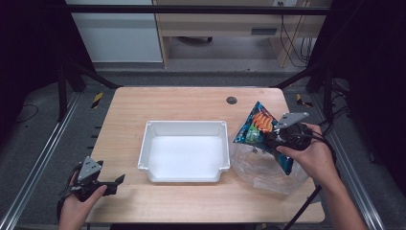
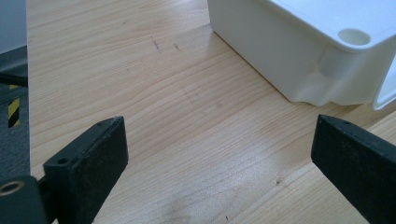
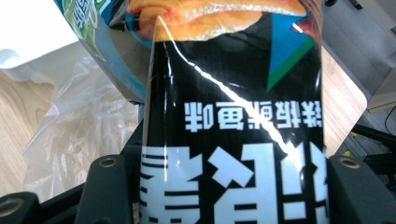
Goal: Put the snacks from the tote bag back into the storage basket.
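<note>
A white plastic tub (image 1: 184, 151) is seen at the middle of the wooden desk (image 1: 191, 103), standing empty. Just to its right, a crumpled clear plastic bag (image 1: 265, 167) is spread on the desk, touching or nearly touching the tub's right wall.

The right tool (image 1: 277, 136) is held above that clear bag, with a snack packet (image 1: 256, 125) clamped between its jaws. The packet is lifted off the desk and tilted, its upper end pointing away toward the far right corner. In the right gripper view the packet (image 3: 233, 107) is seen pinched between the two black jaws, its printed characters upside down.

The left tool (image 1: 117, 181) is held low at the near left corner of the desk, well apart from the tub. Its jaws are set wide, with nothing between them; in the left gripper view bare wood is seen between them and a corner of the tub (image 2: 303, 51) beyond.
</note>
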`<state>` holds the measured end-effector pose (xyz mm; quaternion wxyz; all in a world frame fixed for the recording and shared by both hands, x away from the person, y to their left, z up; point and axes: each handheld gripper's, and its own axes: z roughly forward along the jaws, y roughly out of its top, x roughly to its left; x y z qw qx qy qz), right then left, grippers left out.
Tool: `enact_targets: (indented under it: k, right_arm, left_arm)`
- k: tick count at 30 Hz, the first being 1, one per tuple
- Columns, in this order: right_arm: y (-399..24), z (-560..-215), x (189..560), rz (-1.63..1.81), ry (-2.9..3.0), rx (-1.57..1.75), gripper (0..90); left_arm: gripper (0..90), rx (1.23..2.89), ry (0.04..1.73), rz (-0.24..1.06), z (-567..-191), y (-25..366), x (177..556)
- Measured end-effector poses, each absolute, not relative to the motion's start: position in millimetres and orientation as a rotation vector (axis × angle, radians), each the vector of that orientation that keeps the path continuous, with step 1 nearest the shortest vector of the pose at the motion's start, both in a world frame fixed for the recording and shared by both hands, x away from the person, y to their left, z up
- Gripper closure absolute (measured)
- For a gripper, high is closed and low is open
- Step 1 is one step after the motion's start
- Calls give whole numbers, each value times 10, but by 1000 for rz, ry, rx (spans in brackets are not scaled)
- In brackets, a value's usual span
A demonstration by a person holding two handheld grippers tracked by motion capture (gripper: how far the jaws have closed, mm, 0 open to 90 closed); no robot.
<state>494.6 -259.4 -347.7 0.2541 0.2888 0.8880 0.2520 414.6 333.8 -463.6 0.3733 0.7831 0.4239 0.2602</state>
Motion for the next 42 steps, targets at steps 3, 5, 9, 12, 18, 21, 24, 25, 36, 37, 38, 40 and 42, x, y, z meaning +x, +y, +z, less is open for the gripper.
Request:
enact_targets:
  k: [3,5,9,12,18,21,24,25,36,37,38,40,42]
  right_arm:
    - [-2592,-3469,4956,690,2403,789,418]
    - [-2582,-3452,4958,684,2381,806,418]
    - [-2570,-3433,4965,692,2373,803,418]
    - [-2546,-3436,4980,689,2385,801,419]
    - [-2485,-3424,4994,696,2377,794,420]
    - [-2455,-3412,4995,697,2373,789,420]
    - [-2429,-3401,5002,714,2376,777,420]
    - [-2407,-3387,5004,718,2372,774,420]
    - [-2244,-3330,5050,737,2377,745,421]
    - [-2244,-3330,5050,737,2377,745,421]
    - [-2222,-3325,5057,739,2378,736,421]
    - [-2174,-3315,5074,749,2380,722,421]
    - [-2133,-3313,5088,756,2379,712,421]
  left_arm:
    - [34,2011,1083,664,-4641,3331,4161]
    - [34,2017,1080,664,-4641,3323,4166]
    - [34,2021,1069,669,-4627,3316,4151]
    - [34,2026,1067,672,-4632,3307,4152]
    - [34,2033,1069,674,-4635,3303,4152]
    - [34,2030,1069,676,-4632,3303,4147]
    - [34,2028,1070,678,-4631,3309,4149]
    - [34,2028,1071,679,-4630,3312,4150]
    - [34,2034,1068,682,-4622,3323,4145]
    - [34,2036,1068,682,-4622,3324,4145]
    - [34,2034,1069,682,-4622,3323,4145]
    - [34,2031,1071,682,-4623,3322,4146]
    - [34,2036,1069,683,-4622,3325,4146]
